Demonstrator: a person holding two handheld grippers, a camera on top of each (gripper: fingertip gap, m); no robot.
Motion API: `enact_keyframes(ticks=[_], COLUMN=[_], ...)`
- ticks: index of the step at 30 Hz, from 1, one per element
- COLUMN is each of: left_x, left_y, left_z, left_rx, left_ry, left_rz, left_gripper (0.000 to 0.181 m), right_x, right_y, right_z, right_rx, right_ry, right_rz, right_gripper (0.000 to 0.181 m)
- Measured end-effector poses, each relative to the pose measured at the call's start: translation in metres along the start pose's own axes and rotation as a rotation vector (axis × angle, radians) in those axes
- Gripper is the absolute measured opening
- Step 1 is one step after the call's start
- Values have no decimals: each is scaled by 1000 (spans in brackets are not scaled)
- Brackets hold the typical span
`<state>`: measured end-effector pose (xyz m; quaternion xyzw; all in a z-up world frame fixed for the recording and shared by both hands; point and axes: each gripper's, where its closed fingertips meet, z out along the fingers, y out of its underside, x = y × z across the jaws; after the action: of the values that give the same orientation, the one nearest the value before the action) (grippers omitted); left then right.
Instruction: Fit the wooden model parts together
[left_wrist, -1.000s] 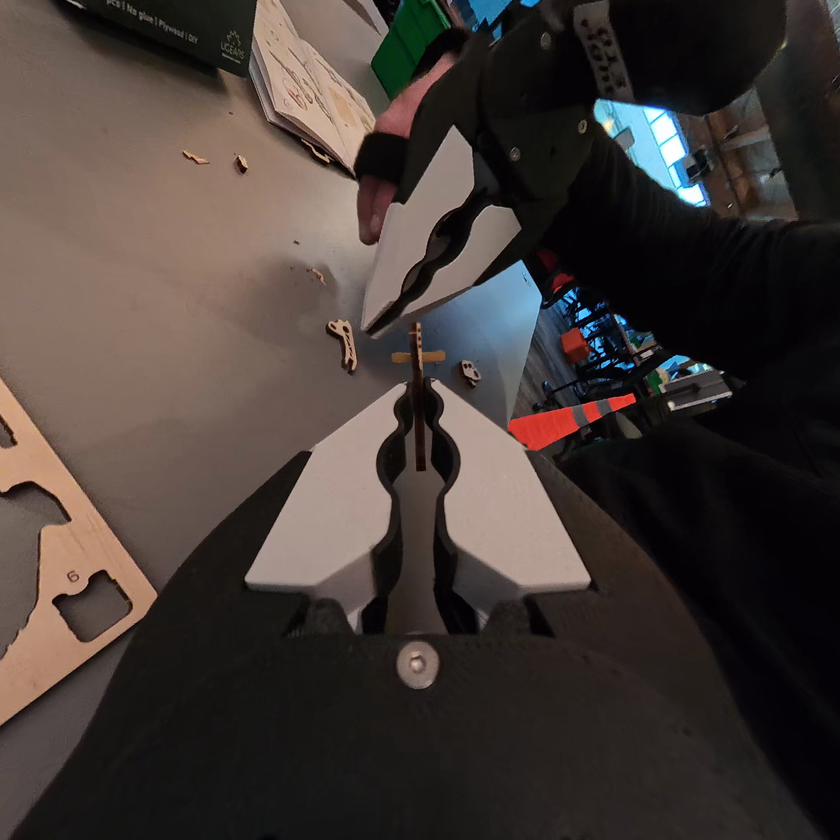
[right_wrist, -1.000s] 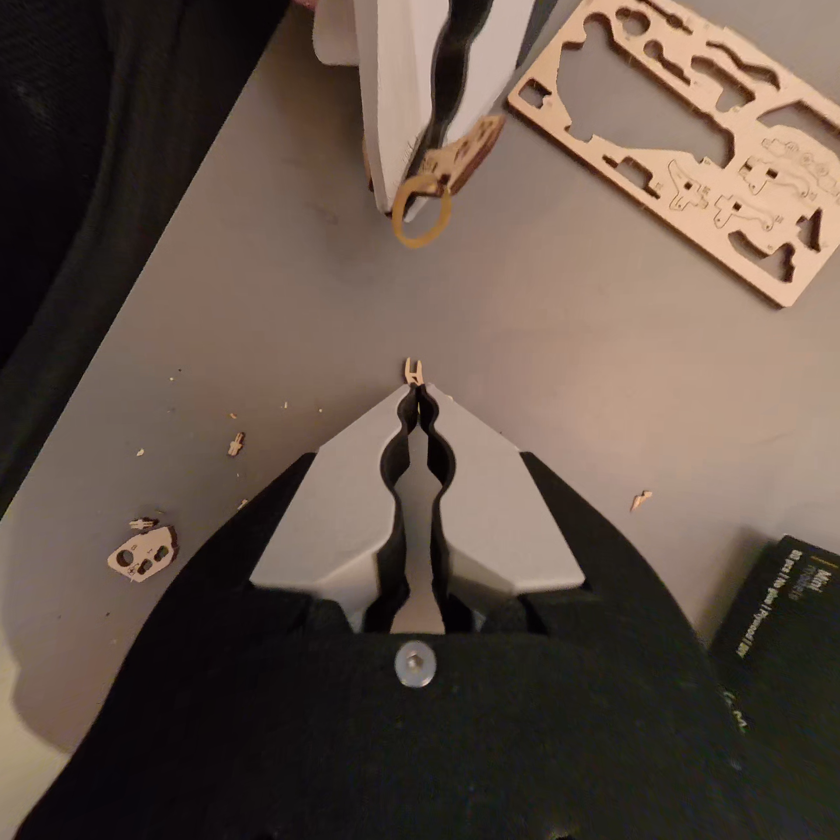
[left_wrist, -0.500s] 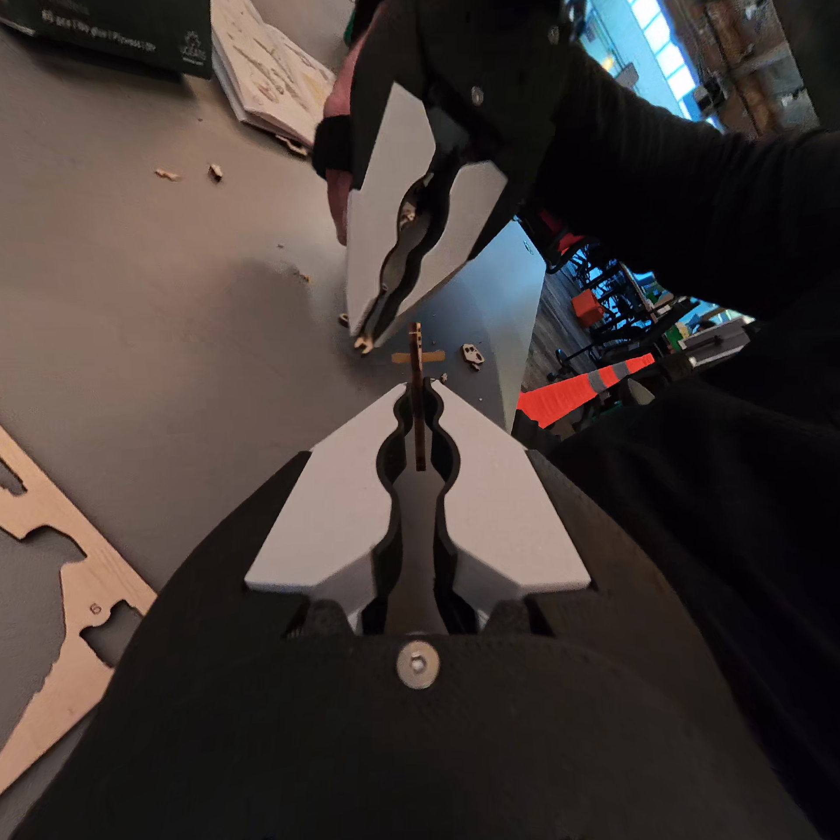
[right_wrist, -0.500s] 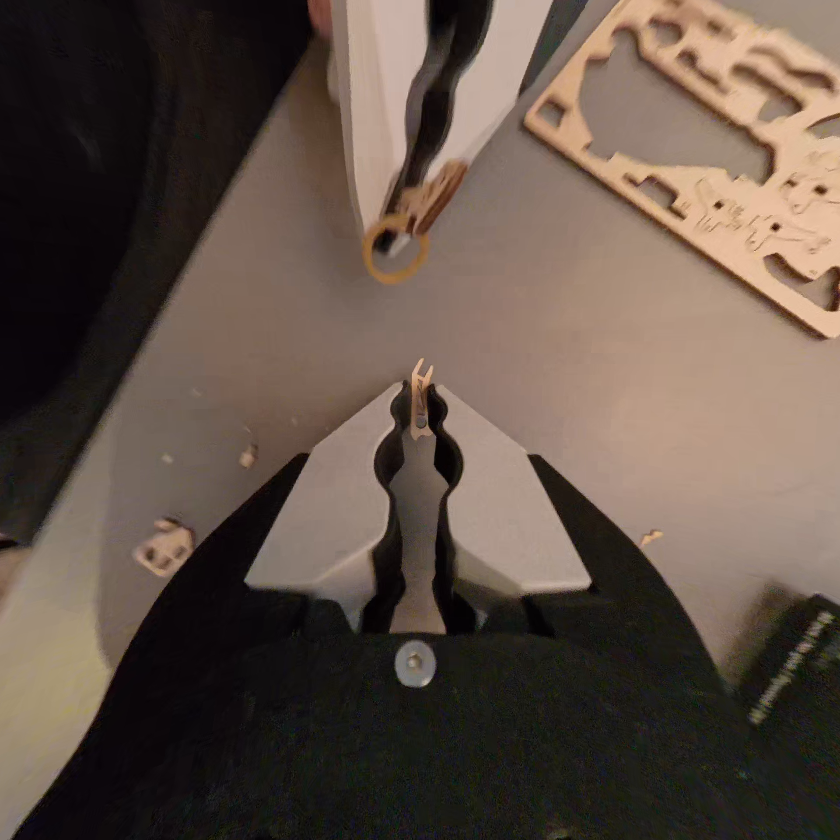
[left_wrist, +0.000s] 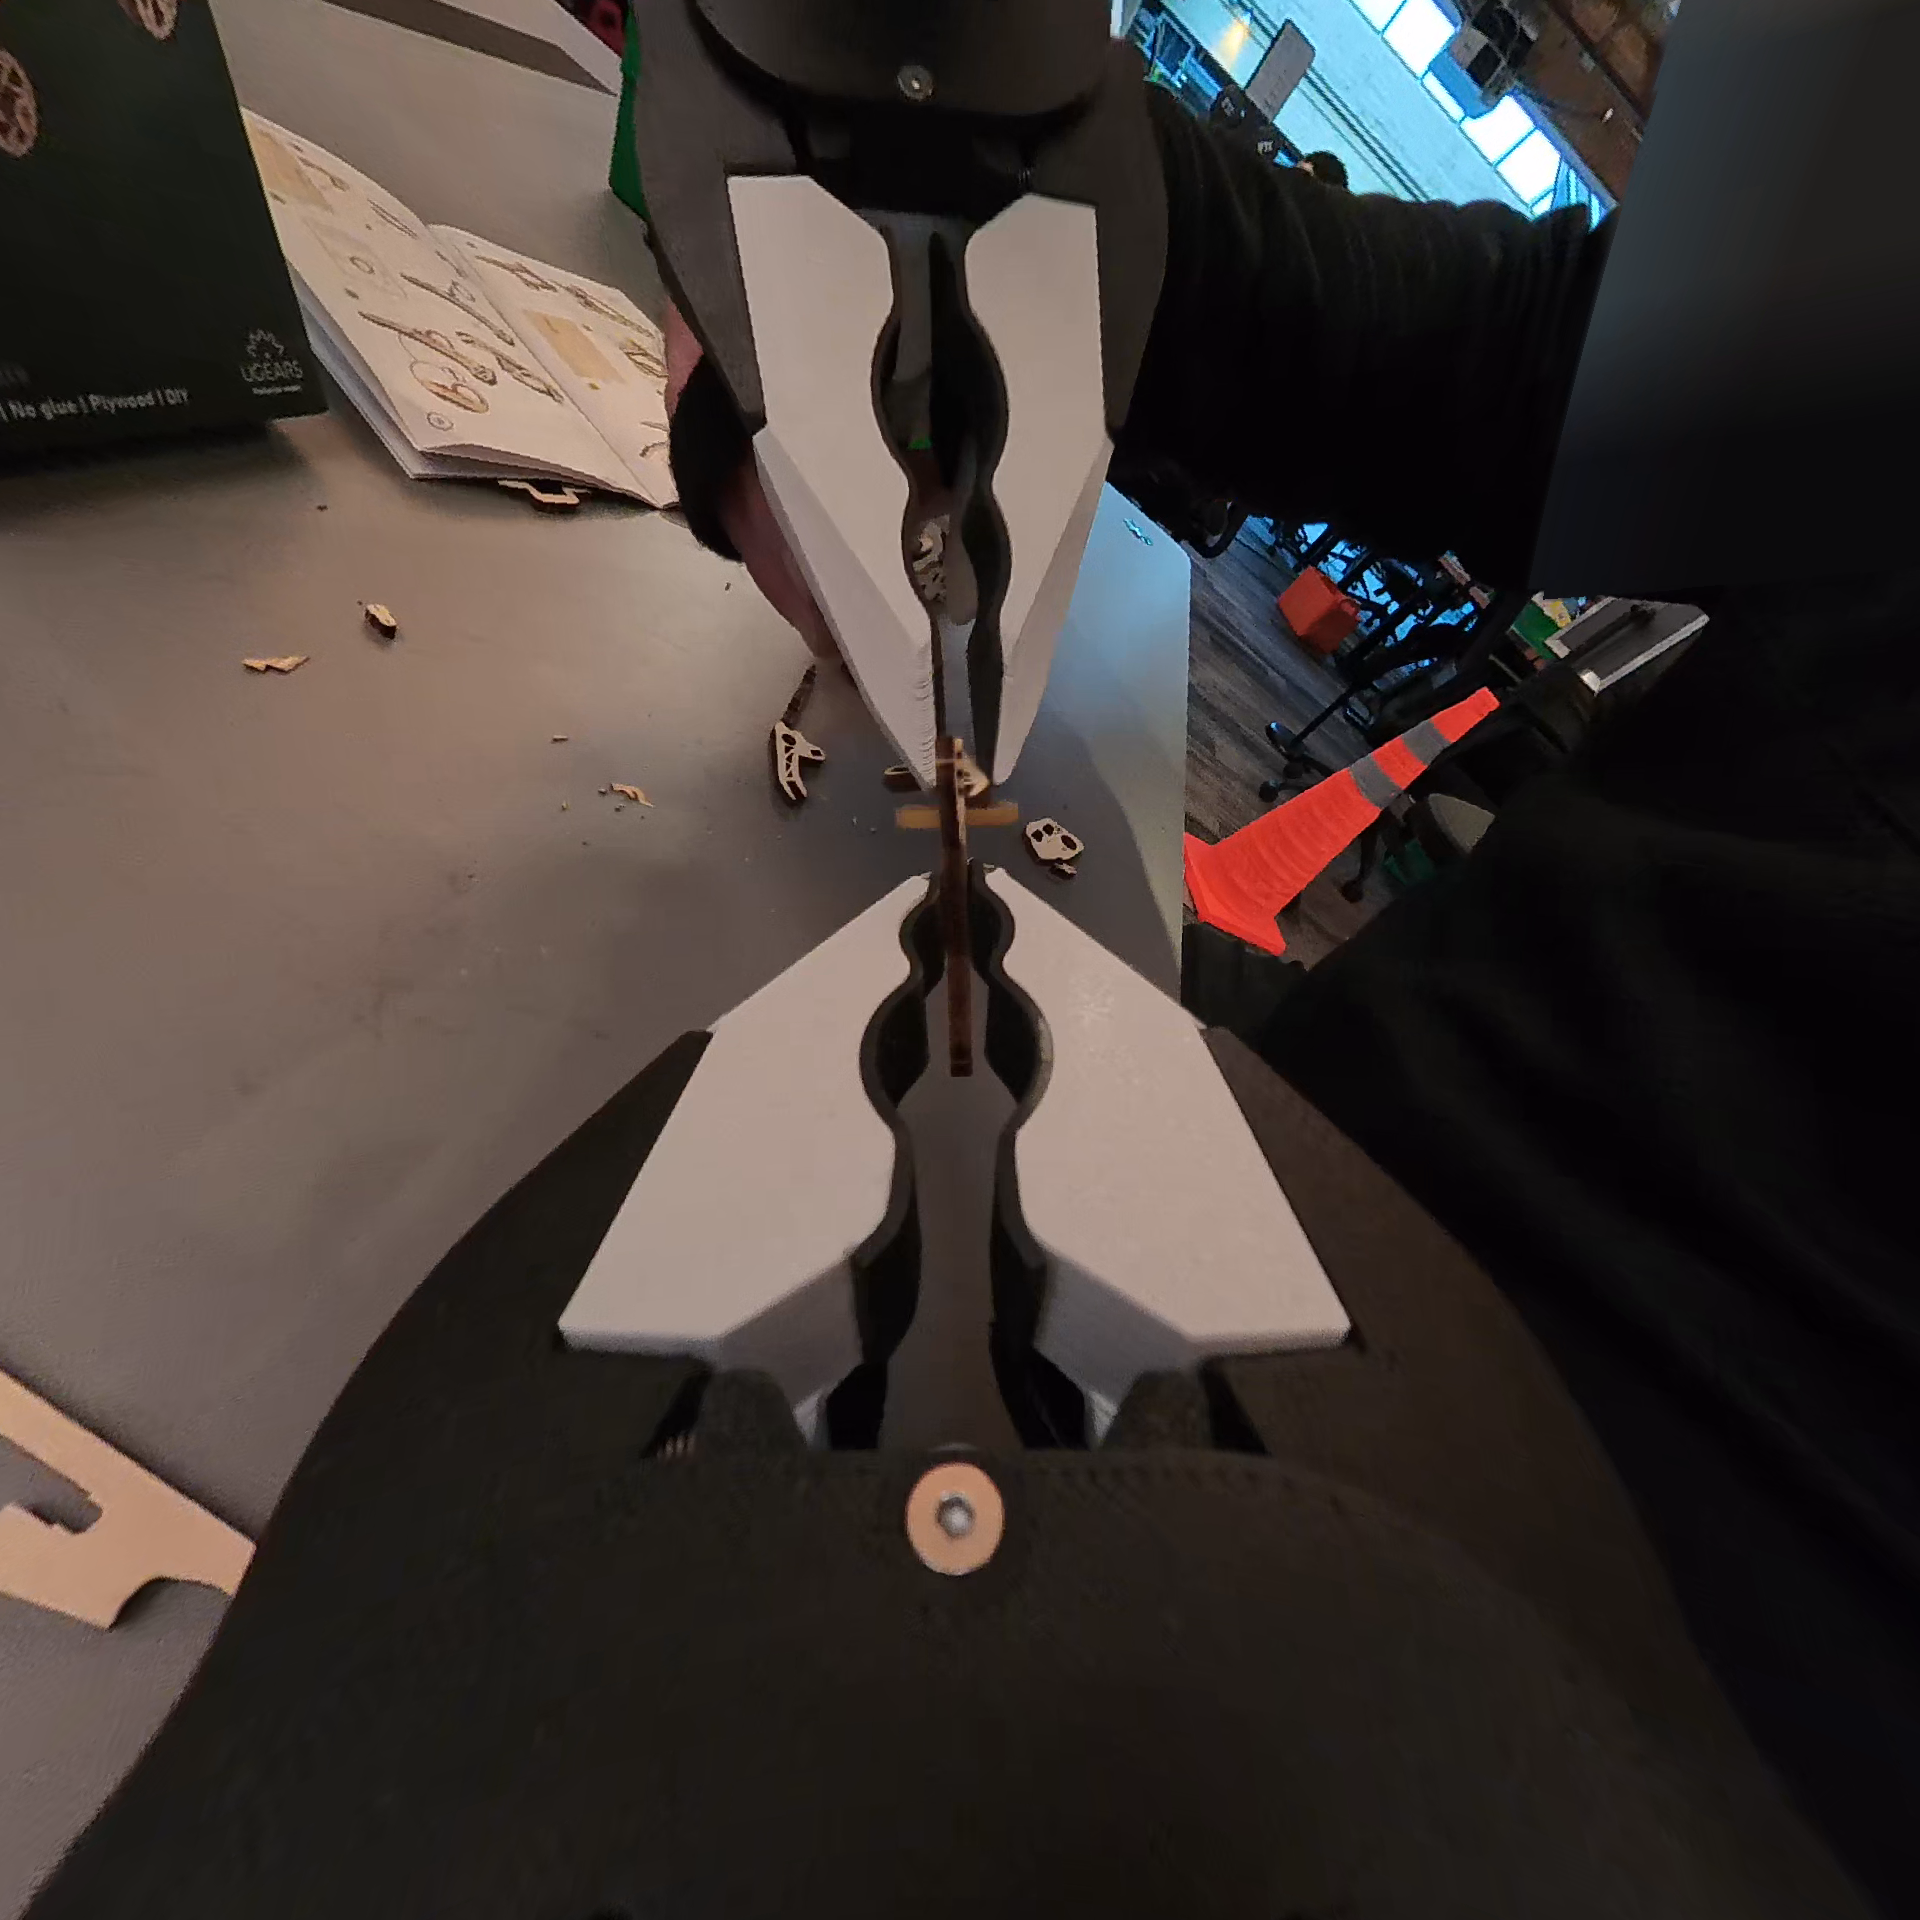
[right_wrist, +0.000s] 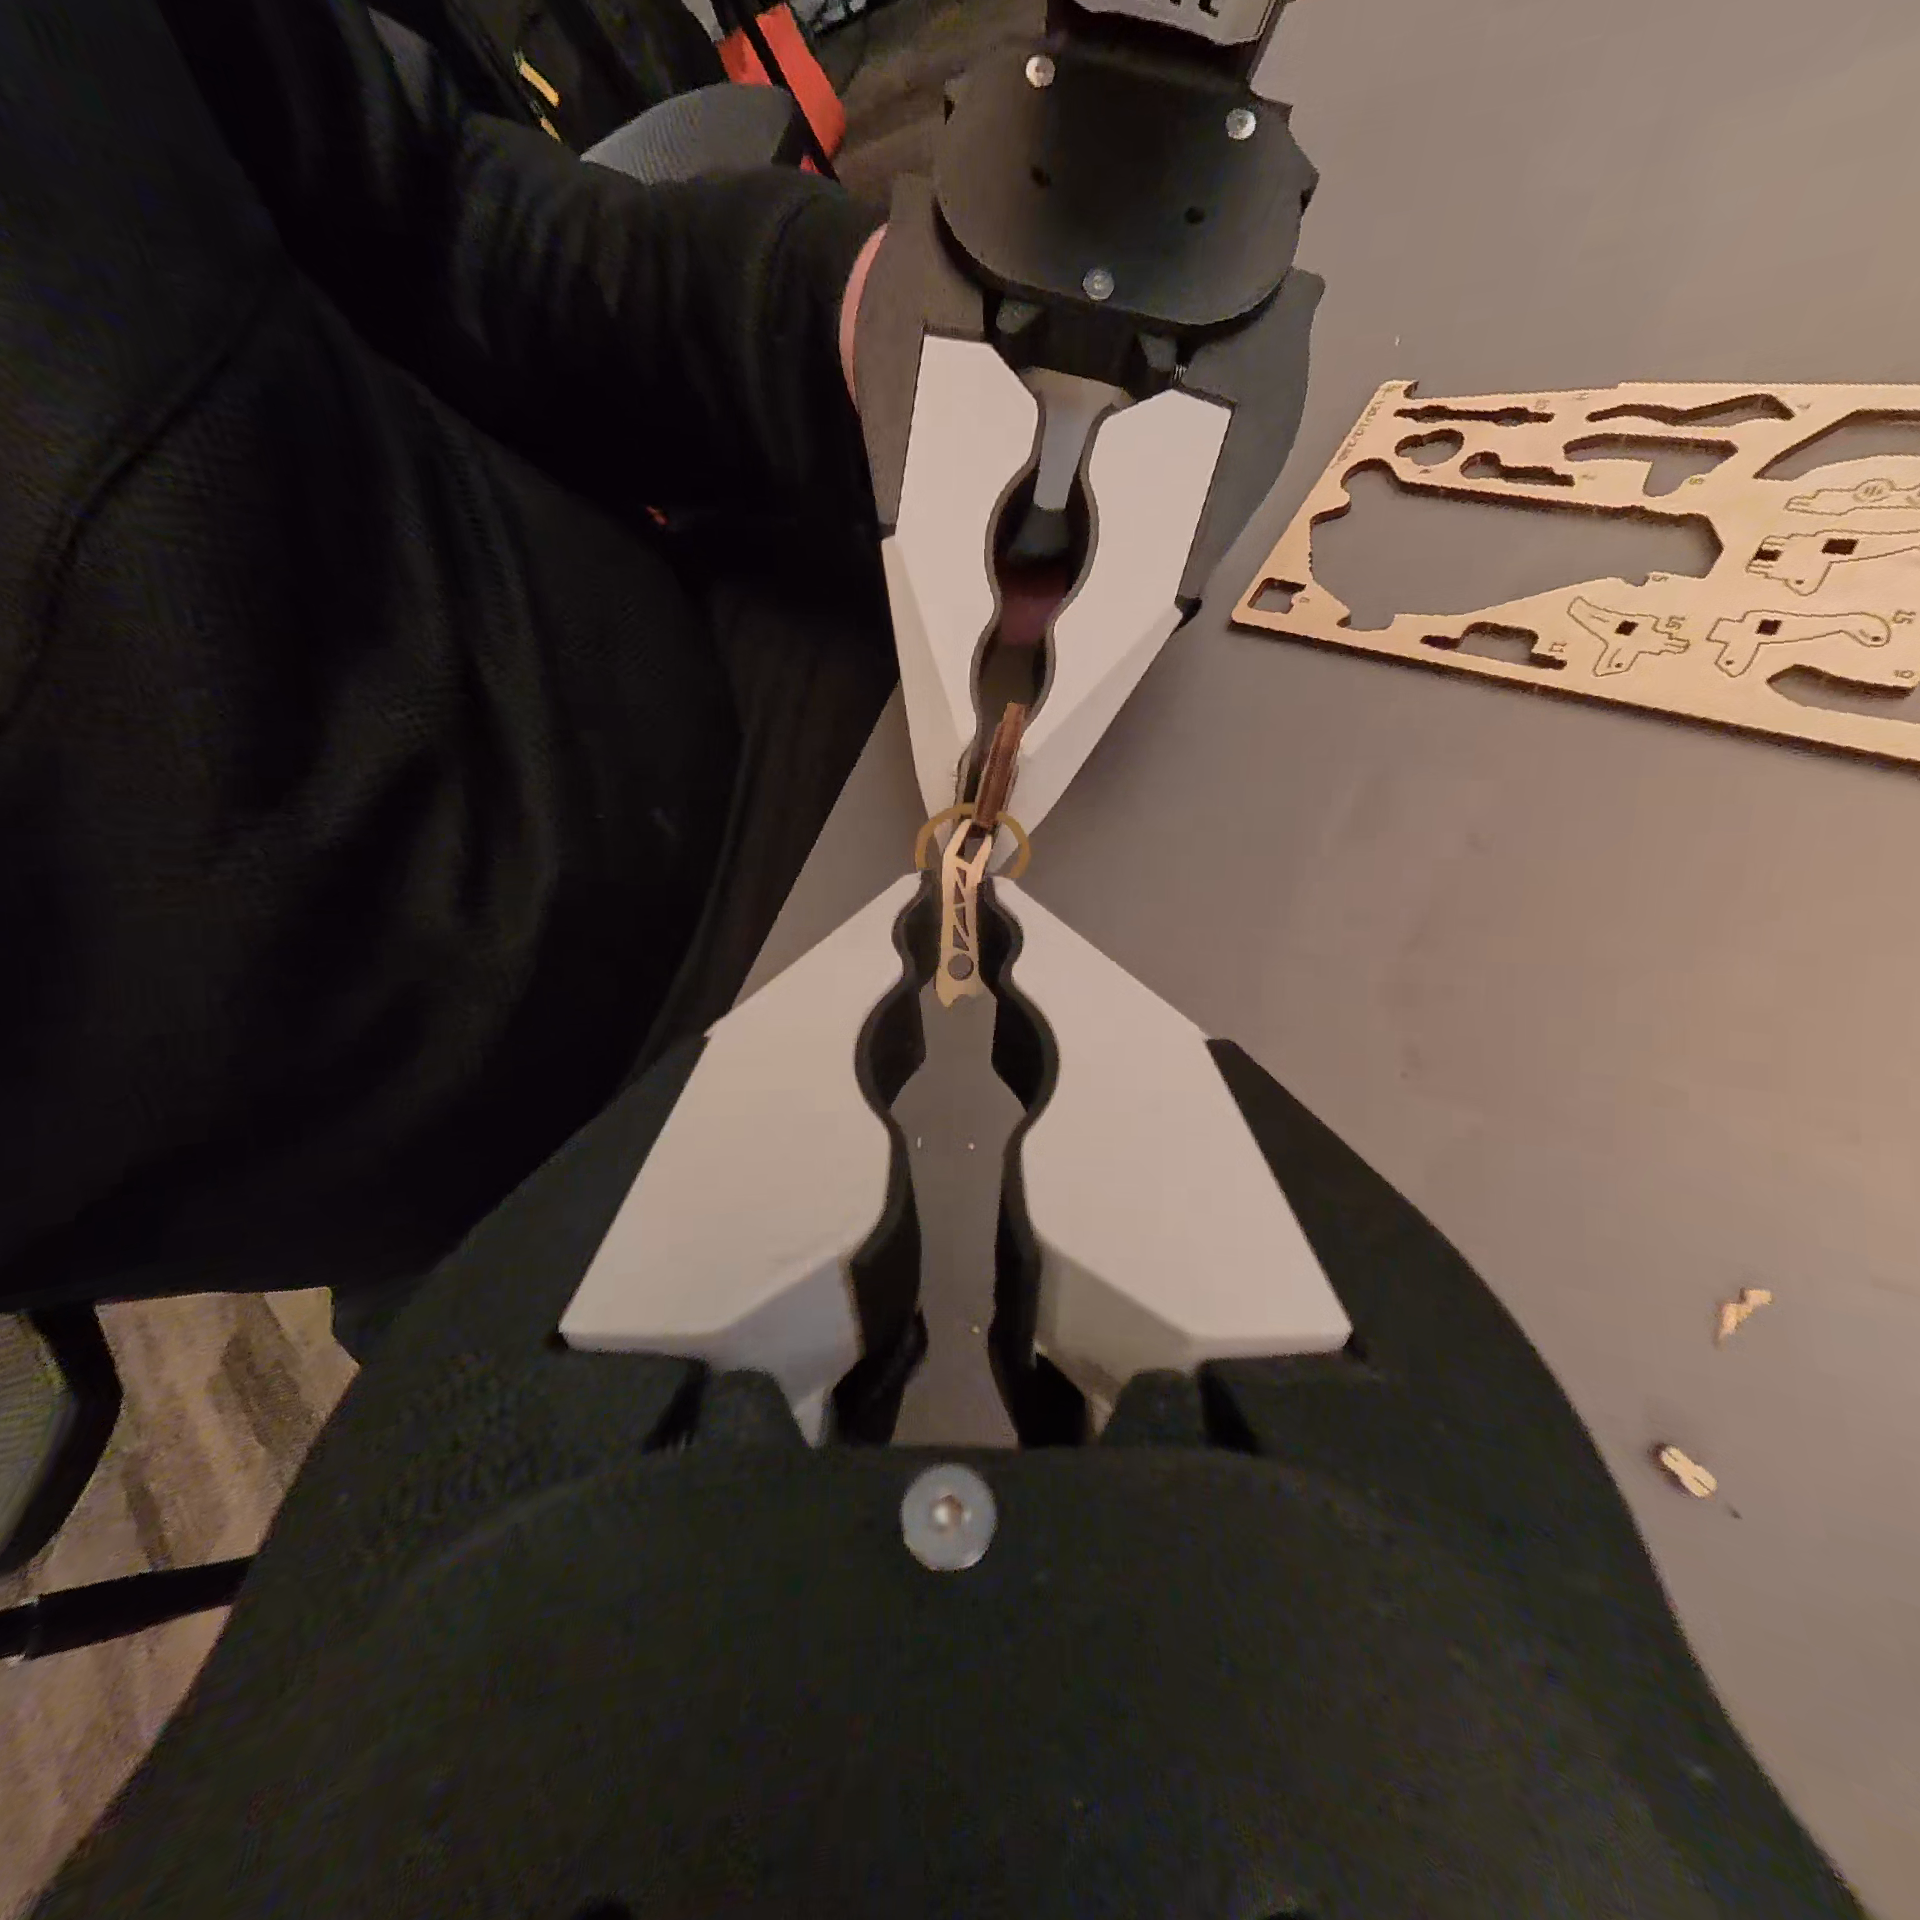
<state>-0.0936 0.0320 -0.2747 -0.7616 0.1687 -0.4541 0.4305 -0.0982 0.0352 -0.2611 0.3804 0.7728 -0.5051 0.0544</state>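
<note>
Tip to tip above the grey counter (right_wrist: 1455, 987), the dark wooden plate with its thin ring (left_wrist: 954, 935), pinched by the left gripper (left_wrist: 951, 883), is met by the pale lattice wooden strut (right_wrist: 961, 925) pinched in the right gripper (right_wrist: 958, 883); a fine, straight push seems called for next.

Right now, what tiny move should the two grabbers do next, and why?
Probably ease the right gripper forward. Its thin slotted strut already meets the ring piece that the left gripper holds, tip to tip, but looks not yet seated.

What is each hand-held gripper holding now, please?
Left hand-held gripper: closed on the dark flat wooden piece with a ring.
Right hand-held gripper: closed on the pale slim lattice wooden strut.
</note>
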Motion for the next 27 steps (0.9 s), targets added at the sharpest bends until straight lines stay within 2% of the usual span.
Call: enact_keyframes(ticks=[15,27], left_x=[7,15], left_y=[-8,-5], left_z=[1,6], left_rx=[67,11], left_ry=[64,125], left_rz=[-6,-45], left_gripper=[0,1], right_x=[-3,-9], right_y=[-8,-7], right_z=[-6,-4], right_rx=[111,57], right_ry=[-12,-18], right_rz=[40,-24], right_gripper=[3,3])
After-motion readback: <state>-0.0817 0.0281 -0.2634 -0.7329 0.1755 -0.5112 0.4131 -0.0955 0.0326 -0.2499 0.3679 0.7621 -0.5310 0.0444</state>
